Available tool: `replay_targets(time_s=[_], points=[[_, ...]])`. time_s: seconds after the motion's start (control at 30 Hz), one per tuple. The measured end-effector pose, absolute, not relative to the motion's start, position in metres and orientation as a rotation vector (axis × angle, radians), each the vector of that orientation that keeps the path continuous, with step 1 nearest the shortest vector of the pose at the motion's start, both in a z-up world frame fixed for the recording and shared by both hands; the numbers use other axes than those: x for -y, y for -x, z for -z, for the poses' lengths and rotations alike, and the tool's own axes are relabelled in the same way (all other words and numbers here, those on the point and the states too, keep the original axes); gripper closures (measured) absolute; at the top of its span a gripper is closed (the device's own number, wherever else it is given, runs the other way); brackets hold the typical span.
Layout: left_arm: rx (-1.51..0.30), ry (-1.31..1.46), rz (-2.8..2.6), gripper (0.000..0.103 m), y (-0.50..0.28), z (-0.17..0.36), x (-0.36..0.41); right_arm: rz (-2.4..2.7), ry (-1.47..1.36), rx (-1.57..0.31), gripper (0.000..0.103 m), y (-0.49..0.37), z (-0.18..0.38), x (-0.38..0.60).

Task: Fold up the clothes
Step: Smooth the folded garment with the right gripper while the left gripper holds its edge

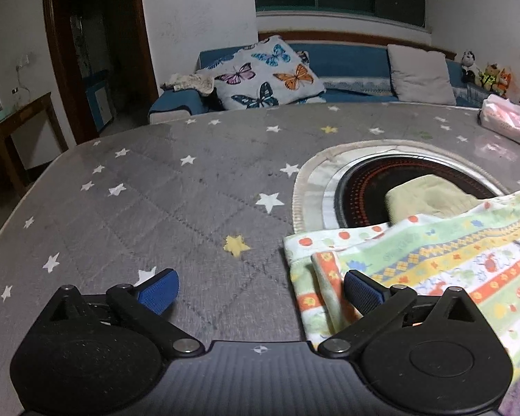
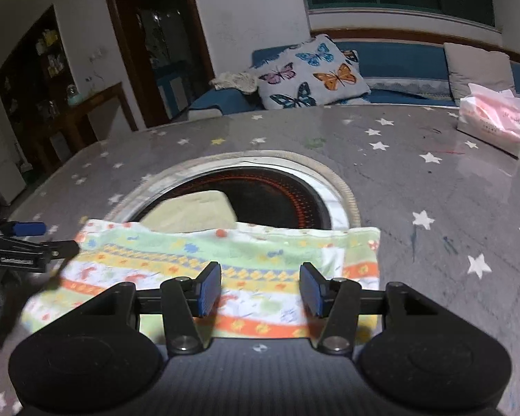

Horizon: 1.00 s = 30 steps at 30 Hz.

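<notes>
Lying folded: 1 patterned cloth (image 2: 225, 263) | 1 yellow cloth (image 2: 194, 213) | 2 claws: left claw (image 1: 260, 289), right claw (image 2: 261, 289) both released

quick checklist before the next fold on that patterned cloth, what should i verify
1. Left gripper open: ok, jaws wide apart, holding nothing.
2. Right gripper open: ok, jaws apart above the patterned cloth, not clamped on it.
3. Cloth already folded over: ok, a doubled layer shows at its left edge.
4. Cloth lying flat: cannot tell, its far edge drapes over the round burner recess.
5. Yellow folded cloth clear of the next fold: not ok, the patterned cloth overlaps its near edge.
6. Tissue pack out of the way: ok, far right on the table.
</notes>
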State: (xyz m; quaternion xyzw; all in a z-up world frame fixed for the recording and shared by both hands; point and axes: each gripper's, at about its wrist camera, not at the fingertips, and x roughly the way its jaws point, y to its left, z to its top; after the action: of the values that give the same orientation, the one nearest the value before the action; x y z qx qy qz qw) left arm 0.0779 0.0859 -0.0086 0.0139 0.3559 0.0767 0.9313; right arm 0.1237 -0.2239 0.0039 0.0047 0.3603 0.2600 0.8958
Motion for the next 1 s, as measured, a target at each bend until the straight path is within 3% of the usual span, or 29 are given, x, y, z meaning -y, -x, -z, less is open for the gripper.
replay_targets(time_s=[0.5,1.0], points=[[-0.739,-0.017,-0.190,0.000,-0.085,0.012,-0.096,-0.493,-0.010,-0.755,0.052,-0.143,0.001,0.234],[-0.723,0.076,-0.167,0.000,-0.068,-0.007,-0.106,-0.685,0.133,-0.665,0.046,-0.078,-0.037,0.191]])
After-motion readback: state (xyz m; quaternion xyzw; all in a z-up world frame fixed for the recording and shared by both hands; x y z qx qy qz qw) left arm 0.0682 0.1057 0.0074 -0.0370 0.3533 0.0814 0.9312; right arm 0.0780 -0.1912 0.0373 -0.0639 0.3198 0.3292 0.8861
